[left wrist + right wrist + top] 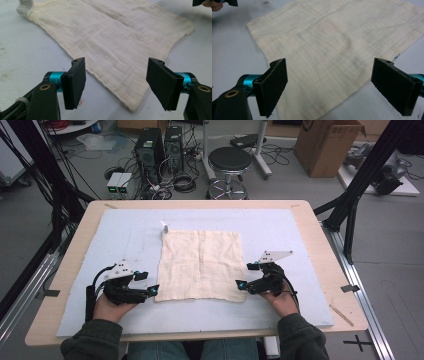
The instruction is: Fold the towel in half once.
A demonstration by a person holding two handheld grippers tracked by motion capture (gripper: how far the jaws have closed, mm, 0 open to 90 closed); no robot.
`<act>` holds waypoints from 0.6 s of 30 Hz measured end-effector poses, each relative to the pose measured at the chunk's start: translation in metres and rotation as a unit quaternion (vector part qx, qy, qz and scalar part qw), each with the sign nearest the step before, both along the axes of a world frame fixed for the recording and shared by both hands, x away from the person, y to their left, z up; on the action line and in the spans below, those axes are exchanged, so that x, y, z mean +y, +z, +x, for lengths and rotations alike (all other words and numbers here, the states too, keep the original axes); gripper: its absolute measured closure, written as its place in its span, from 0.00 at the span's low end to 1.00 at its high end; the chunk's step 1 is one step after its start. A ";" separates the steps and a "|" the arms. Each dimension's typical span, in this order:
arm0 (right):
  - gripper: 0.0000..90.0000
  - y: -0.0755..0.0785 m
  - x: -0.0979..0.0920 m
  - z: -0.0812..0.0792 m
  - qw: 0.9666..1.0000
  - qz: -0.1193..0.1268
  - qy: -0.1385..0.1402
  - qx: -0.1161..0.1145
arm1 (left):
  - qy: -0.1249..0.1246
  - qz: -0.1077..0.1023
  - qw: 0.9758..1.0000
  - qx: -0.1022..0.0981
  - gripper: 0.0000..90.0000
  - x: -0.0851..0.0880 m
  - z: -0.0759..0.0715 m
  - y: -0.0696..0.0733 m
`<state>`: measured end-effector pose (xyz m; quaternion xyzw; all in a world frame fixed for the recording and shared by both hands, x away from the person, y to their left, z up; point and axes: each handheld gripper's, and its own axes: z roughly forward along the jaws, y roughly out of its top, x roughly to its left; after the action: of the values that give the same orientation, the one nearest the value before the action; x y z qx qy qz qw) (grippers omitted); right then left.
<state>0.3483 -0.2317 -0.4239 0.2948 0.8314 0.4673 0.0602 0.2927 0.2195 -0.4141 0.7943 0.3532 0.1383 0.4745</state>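
The cloth (200,265) lies flat on the table (310,225). Both grippers, left (153,291) and right (240,285), wait at its near corners, fingers apart. Next, each should pinch a corner.

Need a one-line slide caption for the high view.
Both tongs, left and right, open at the near corners of a cream cloth lying flat on a pale blue mat.

A black round stool (229,160) stands beyond the surface (320,240), near two computer towers (159,149). A cardboard box (327,145) sits farther right on the floor.
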 end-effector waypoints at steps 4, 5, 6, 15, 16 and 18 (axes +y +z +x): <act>0.15 0.005 -0.001 0.006 1.000 -0.006 0.001 0.009 | -0.002 -0.002 1.000 0.005 0.40 0.002 0.008 0.008; 0.15 0.008 -0.001 0.009 1.000 -0.009 0.002 0.005 | -0.002 -0.003 1.000 0.007 0.40 0.003 0.010 0.009; 0.15 0.010 -0.001 0.010 1.000 -0.011 0.002 0.007 | 0.001 -0.003 1.000 0.007 0.41 0.003 0.013 0.010; 0.16 0.027 -0.003 0.041 1.000 -0.008 -0.009 0.008 | 0.013 -0.007 1.000 0.020 0.41 0.002 0.043 0.015; 0.17 0.028 -0.003 0.046 1.000 -0.008 -0.011 0.010 | 0.012 -0.006 1.000 0.019 0.41 0.002 0.046 0.016; 0.18 0.029 -0.003 0.052 1.000 -0.016 -0.017 0.006 | 0.014 -0.005 1.000 0.016 0.41 0.002 0.052 0.017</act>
<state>0.4006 -0.2342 -0.3953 0.3107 0.8337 0.4515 0.0680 0.3446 0.2211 -0.3967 0.7892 0.3725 0.1303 0.4706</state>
